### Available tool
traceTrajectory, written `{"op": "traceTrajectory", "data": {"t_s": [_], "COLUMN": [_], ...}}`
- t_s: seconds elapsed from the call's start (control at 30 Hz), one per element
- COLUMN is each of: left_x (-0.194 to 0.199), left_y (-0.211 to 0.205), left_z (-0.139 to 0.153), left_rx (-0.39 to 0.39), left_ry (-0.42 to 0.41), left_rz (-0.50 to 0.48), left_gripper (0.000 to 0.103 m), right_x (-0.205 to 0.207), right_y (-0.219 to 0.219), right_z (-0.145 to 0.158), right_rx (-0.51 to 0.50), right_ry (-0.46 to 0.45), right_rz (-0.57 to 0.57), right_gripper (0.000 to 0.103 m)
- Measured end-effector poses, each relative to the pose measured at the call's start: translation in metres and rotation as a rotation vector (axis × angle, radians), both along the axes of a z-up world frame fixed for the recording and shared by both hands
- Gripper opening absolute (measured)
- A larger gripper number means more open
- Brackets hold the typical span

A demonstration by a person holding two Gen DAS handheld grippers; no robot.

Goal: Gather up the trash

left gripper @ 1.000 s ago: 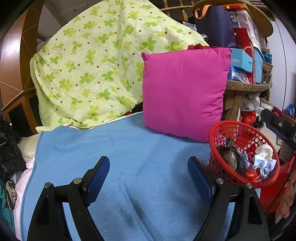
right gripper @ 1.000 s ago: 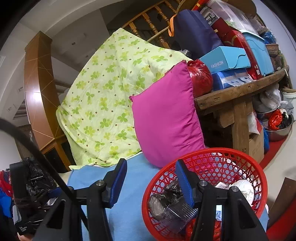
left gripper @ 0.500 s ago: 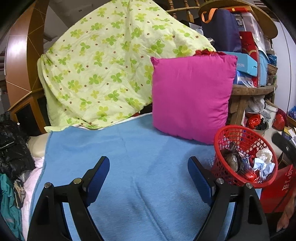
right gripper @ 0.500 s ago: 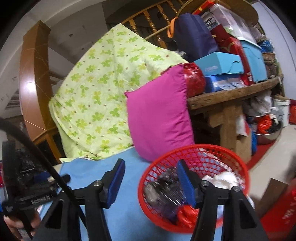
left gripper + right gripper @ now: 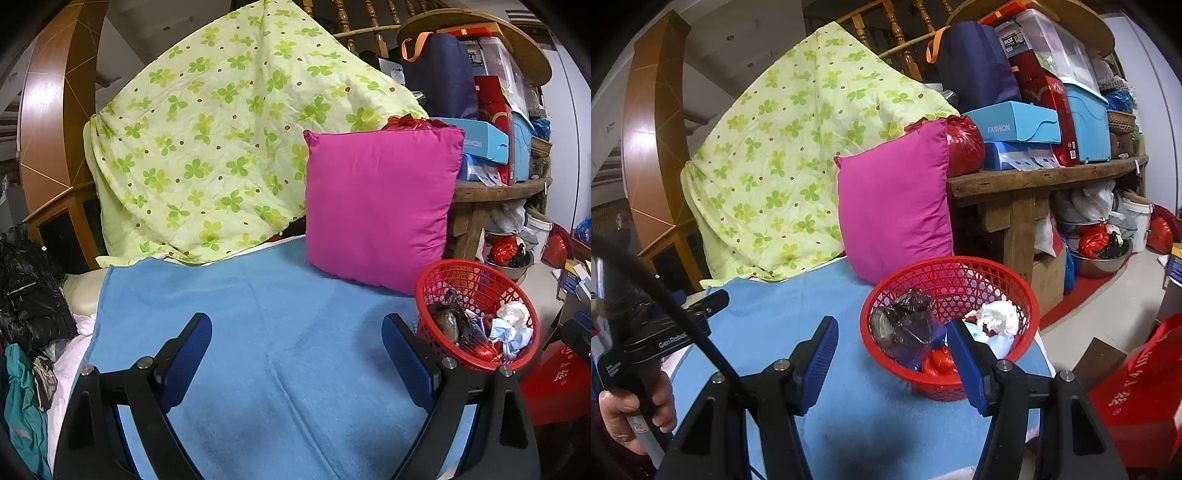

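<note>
- One red basket (image 5: 949, 325) in play, sitting upright at the right edge of the blue blanket (image 5: 258, 332), its round mouth facing up, so no long axis to call.
- Inside it, the trash: one dark crumpled plastic wrapper (image 5: 905, 325), one white wad of tissue (image 5: 997, 314), one shiny red wrapper (image 5: 938, 363) and one pale blue crumpled piece (image 5: 513, 338). All of it is bunched up; none points any clear way.
- One magenta cushion (image 5: 380, 206) stands on edge at the blanket's far right, just behind the basket.
- One green clover-print quilt (image 5: 229, 147) drapes over the far edge.
- Two grippers on the scene. The left gripper (image 5: 297, 354) has its jaws wide apart, just been opening, with only bare blanket between them.
- The right gripper (image 5: 892, 363) has jaws apart too, just been opening, nothing clamped; its right finger (image 5: 967, 369) overlaps the basket's near rim in the right wrist view, and I can't tell whether they touch.
- One hand (image 5: 631, 410) shows at the lower left, wrapped around the left gripper's handle.
</note>
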State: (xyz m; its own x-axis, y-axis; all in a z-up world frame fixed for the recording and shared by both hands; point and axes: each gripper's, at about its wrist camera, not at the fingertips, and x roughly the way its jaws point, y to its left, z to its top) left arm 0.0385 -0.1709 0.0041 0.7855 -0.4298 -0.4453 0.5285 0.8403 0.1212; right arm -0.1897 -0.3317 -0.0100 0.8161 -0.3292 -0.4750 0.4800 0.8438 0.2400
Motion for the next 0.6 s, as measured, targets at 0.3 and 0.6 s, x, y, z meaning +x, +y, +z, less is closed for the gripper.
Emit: {"op": "traceTrajectory", "data": {"t_s": [0.3, 0.6], "left_x": [-0.015, -0.031], "left_y": [0.001, -0.002], "left_z": [0.001, -0.004], "left_rx": [0.000, 0.011], "left_ry": [-0.002, 0.005], "left_rz": [-0.023, -0.041], "left_gripper": [0.093, 0.093], "right_x": [-0.012, -0.023], "right_y": [0.010, 0.008], "right_z": [0.007, 0.006], "right_rx": [-0.009, 0.000], "right_ry": [0.021, 0.031], "right_rz": [-0.026, -0.051], "right_gripper": [0.065, 0.065]}}
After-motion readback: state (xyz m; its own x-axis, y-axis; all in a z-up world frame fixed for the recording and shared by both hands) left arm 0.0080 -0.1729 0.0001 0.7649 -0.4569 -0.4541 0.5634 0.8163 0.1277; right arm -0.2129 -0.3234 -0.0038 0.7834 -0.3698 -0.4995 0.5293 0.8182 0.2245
